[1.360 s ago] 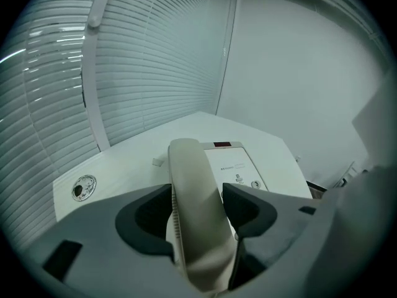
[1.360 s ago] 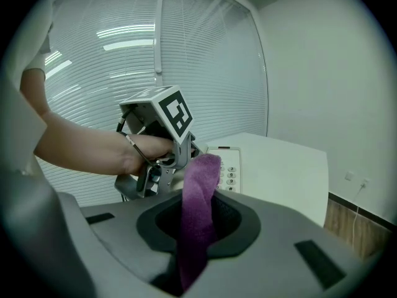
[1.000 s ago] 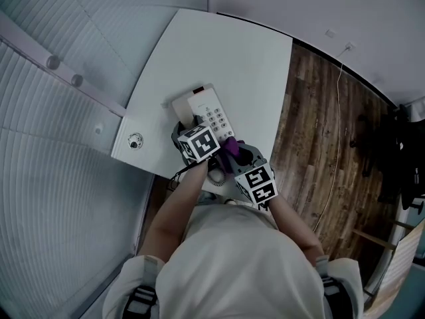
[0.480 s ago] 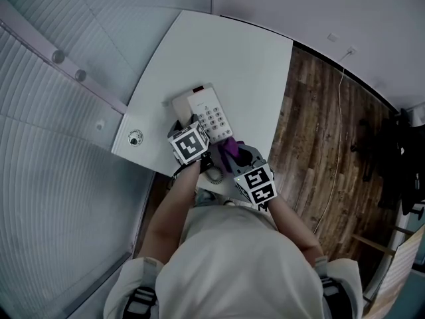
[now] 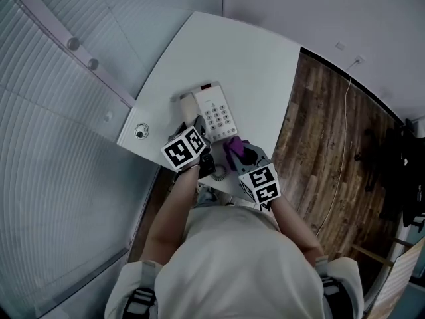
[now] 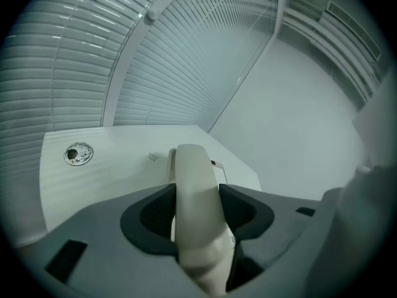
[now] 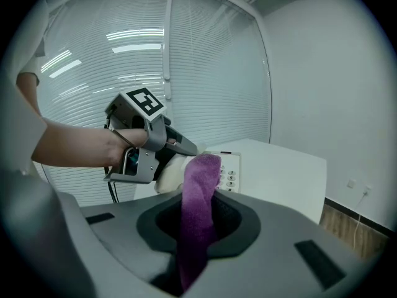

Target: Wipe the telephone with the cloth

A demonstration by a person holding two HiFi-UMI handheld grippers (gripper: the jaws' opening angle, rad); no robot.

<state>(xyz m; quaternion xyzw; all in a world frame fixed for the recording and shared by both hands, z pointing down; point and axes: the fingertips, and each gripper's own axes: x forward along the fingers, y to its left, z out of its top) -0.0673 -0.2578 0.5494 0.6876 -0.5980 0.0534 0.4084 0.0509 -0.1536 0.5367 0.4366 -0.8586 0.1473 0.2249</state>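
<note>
One handset (image 6: 191,166) sits clamped in left tool (image 6: 197,196).

Fuzzy cloth (image 7: 200,197), smooth matt plastic handset (image 6: 195,203)

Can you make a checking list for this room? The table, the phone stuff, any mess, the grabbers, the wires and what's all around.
Surface: white table, with a round metal fitting near its edge.
Job's things: telephone base on the table; handset held by the left hand-held gripper; cloth, purple, held by the right one.
Clutter: nothing seen.
Grippers: left hand-held gripper shut on the handset; right hand-held gripper shut on the cloth.
Cables: thin cable from a wall socket down to the floor.
Surroundings: blinds, wooden floor, plain wall.
</note>
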